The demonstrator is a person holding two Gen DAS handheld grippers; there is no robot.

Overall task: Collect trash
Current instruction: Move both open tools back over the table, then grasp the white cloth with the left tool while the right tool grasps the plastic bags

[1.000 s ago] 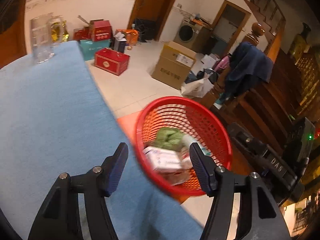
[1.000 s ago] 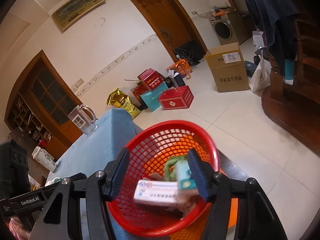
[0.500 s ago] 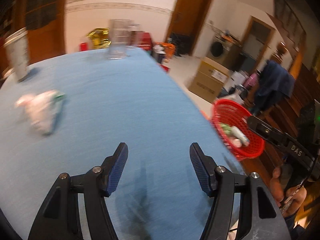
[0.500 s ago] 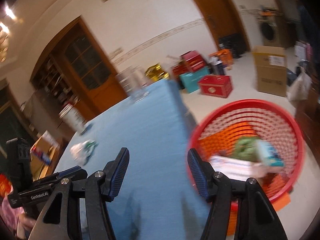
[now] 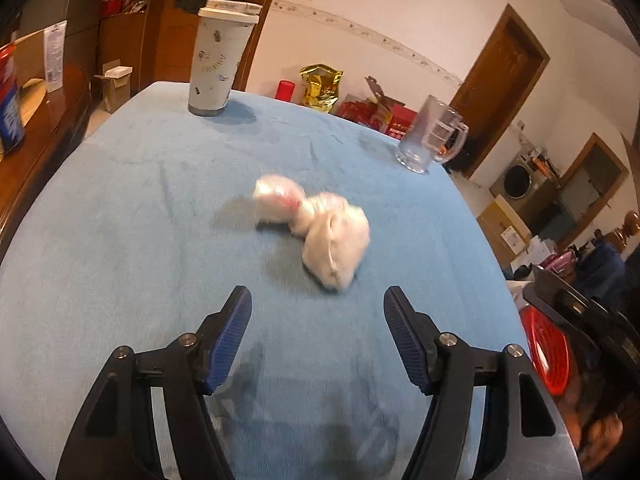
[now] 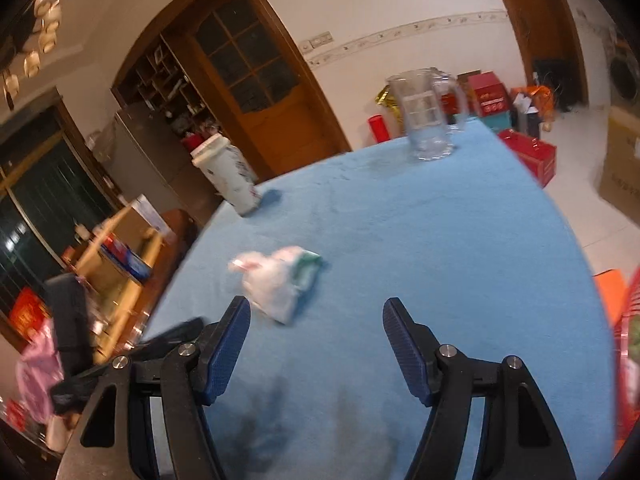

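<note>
While both claws hang over the blue-covered worktop point(image 5: 120, 216), neither has hold of anything. The left claw point(image 5: 318, 312) has its blue-padded jaws spread apart and opening wider, with only bare cloth between them; the crumpled white plastic bag point(image 5: 320, 232), blurred in the left wrist view, lies on the cloth just beyond its fingertips, near the middle of the worktop. The right claw point(image 6: 316, 320) is likewise parted and opening, with nothing between its jaws. In the right wrist view the same bag point(image 6: 276, 284) lies beyond and just beside the left-hand finger, and something green and white shows at the bag's far side; what it is cannot be told.

At the far side of the worktop a tall white lidded cup point(image 5: 222, 56) stands upright on the left, and a clear glass mug point(image 5: 432, 136) with a handle stands near the right edge. The red mesh basket point(image 5: 546, 352) shows at the right edge of the left wrist view, below the worktop's rim and well apart from the bag. Red boxes point(image 6: 528, 152) sit on the tiled floor beyond the worktop.
</note>
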